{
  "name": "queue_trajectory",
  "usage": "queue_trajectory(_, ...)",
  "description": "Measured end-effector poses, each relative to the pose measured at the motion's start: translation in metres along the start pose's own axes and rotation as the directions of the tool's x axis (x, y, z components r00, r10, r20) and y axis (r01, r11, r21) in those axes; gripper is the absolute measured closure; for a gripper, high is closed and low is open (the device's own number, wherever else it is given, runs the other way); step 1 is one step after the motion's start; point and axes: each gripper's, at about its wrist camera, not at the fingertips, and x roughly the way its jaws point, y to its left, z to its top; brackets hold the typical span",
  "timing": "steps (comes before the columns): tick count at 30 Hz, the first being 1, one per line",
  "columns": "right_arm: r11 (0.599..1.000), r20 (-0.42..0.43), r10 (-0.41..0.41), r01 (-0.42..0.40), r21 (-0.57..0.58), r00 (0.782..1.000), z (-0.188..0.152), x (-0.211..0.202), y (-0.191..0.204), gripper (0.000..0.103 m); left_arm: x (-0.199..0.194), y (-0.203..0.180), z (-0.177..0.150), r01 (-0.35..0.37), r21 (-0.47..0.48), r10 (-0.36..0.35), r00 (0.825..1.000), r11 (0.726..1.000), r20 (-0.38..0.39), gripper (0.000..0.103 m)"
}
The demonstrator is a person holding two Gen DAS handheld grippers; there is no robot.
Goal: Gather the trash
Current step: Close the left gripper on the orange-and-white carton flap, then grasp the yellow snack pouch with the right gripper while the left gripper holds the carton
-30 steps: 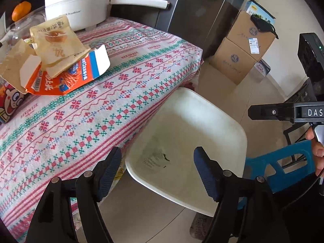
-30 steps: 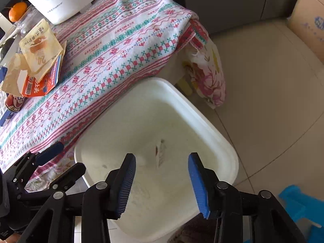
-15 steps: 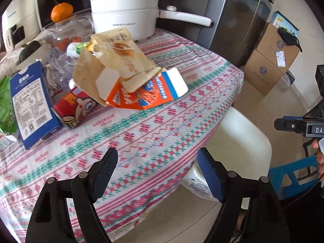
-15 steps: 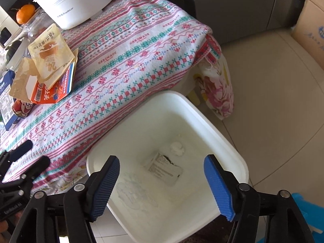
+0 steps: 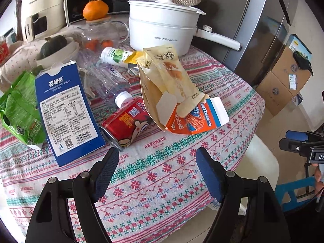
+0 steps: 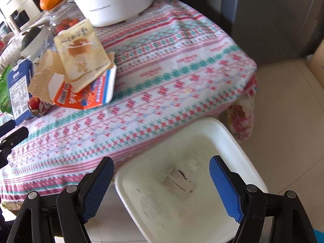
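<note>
Trash lies on the patterned tablecloth [image 5: 162, 174]: a beige snack pouch [image 5: 172, 77] on an orange carton [image 5: 194, 117], a red can [image 5: 125, 123], a blue biscuit box [image 5: 64, 113], a green bag [image 5: 18, 111] and clear plastic bottles [image 5: 107, 79]. My left gripper [image 5: 156, 170] is open and empty, above the cloth just short of the can. My right gripper [image 6: 162, 180] is open and empty over the white bin [image 6: 232, 141] on the floor beside the table; a small paper scrap [image 6: 178, 182] lies inside. The pouch [image 6: 81, 52] and carton [image 6: 87, 95] also show in the right wrist view.
A white electric pot [image 5: 162, 28], a glass jar [image 5: 101, 34] with an orange [image 5: 95, 10] on top, and a bowl [image 5: 58, 54] stand at the back of the table. Cardboard boxes [image 5: 283, 81] sit on the floor by the fridge. A blue stool [image 5: 293, 192] is at the right.
My left gripper has swung from over the bin up to the table, facing the trash pile. My right gripper has opened wider and stays over the bin.
</note>
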Motion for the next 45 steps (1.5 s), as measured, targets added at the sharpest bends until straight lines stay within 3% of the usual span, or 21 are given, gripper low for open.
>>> queue_trajectory(6,1.0,-0.004,0.022,-0.022,-0.018,1.0,0.015,0.01,0.024,0.021,0.011,0.015,0.014,0.015,-0.101,-0.006,0.996,0.995,0.084,0.039)
queue_trajectory(9,1.0,-0.01,0.023,-0.023,-0.017,1.0,0.021,0.016,0.03,0.021,0.019,0.013,0.024,0.016,-0.107,-0.004,0.994,0.994,0.111,0.048)
queue_trajectory(11,1.0,-0.013,0.022,-0.022,-0.014,1.0,0.024,0.019,0.033,0.021,0.027,0.01,0.029,0.006,-0.101,0.006,0.994,0.995,0.109,0.054)
queue_trajectory(18,1.0,-0.019,-0.002,0.002,-0.019,1.0,0.033,0.027,0.039,0.021,0.053,0.009,0.038,-0.031,-0.109,0.038,0.997,0.994,0.064,0.09)
queue_trajectory(21,1.0,-0.024,-0.005,0.004,-0.031,1.0,0.033,0.029,0.043,0.021,0.052,0.001,0.039,-0.032,-0.081,0.038,0.996,0.996,0.075,0.1)
queue_trajectory(32,0.999,-0.011,-0.021,0.02,-0.042,1.0,0.028,0.027,0.045,0.021,0.011,-0.007,0.021,0.039,-0.061,-0.036,0.998,0.997,0.056,0.103)
queue_trajectory(39,1.0,0.017,0.01,-0.01,-0.008,1.0,0.035,0.03,0.051,0.021,-0.02,0.012,-0.011,0.042,-0.08,-0.042,0.999,0.996,0.008,0.103)
queue_trajectory(45,0.998,0.005,0.065,-0.065,-0.006,0.998,0.043,0.048,0.079,0.021,-0.045,0.032,-0.034,0.019,-0.086,-0.018,1.0,0.996,0.006,0.103)
